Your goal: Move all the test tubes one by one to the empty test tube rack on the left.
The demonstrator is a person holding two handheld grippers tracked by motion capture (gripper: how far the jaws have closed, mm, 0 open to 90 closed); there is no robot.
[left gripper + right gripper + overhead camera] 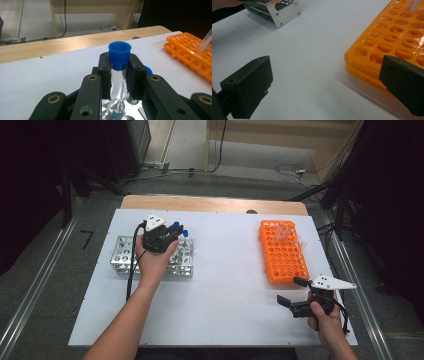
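My left gripper (119, 72) is shut on a clear test tube with a blue cap (119, 53); the tube stands upright with its lower end in the metal rack (117, 110). From above, that gripper (175, 231) sits over the metal rack (122, 255) at the table's left. Another blue-capped tube (185, 234) stands just beside it. My right gripper (291, 291) hovers open near the front corner of the orange rack (282, 255), nothing between its jaws. In the right gripper view the orange rack (392, 37) lies to the right and the metal rack (283, 11) at the far left.
Clear tubes (285, 231) stand at the orange rack's far end. The white table top (225, 270) stretches between the two racks. A wooden strip (215, 204) borders the far edge. Cables lie on the floor beyond.
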